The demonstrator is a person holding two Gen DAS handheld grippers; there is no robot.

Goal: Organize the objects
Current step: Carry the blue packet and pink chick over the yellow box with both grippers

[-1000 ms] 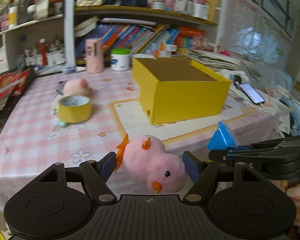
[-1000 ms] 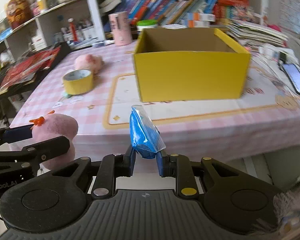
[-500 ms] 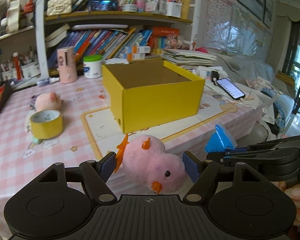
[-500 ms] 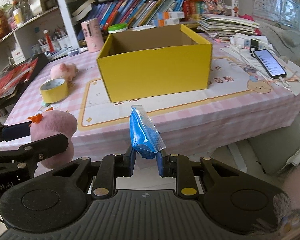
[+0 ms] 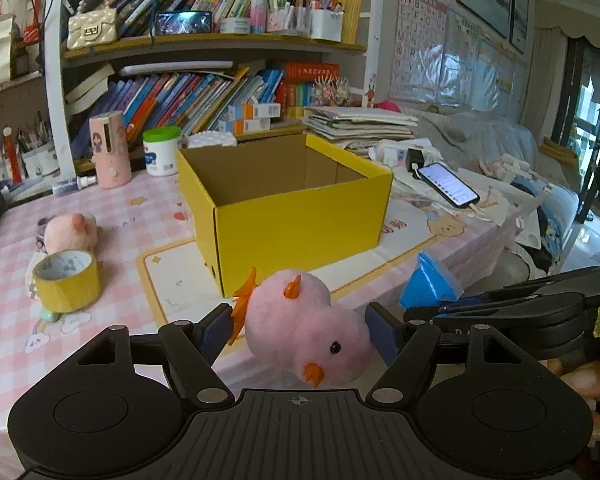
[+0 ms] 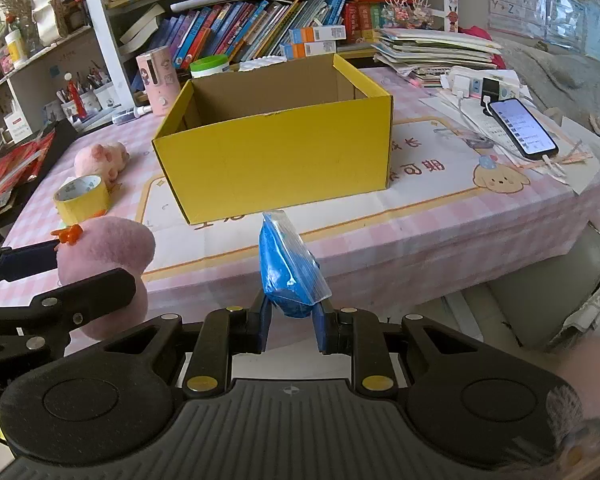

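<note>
My left gripper (image 5: 300, 330) is shut on a pink plush chick (image 5: 306, 330) with orange beak and feet, held in the air before the table's front edge. My right gripper (image 6: 292, 322) is shut on a blue bag in clear plastic (image 6: 288, 270), also short of the table. An open, empty yellow cardboard box (image 5: 300, 216) (image 6: 276, 160) stands on a placemat ahead of both grippers. In the right wrist view the chick (image 6: 108, 252) shows at the left; the left wrist view has the blue bag (image 5: 430, 286) at the right.
A yellow tape roll (image 5: 66, 280) and a pink plush pig (image 5: 70, 232) lie on the checked tablecloth left of the box. A phone (image 5: 448, 190) on a cable and stacked papers sit to the right. A pink cup (image 5: 110, 150), white jar (image 5: 162, 152) and bookshelves stand behind.
Both grippers have swung sideways with their loads still held; the box has slid left in both views and more of its inside shows. Neither grip has changed.
</note>
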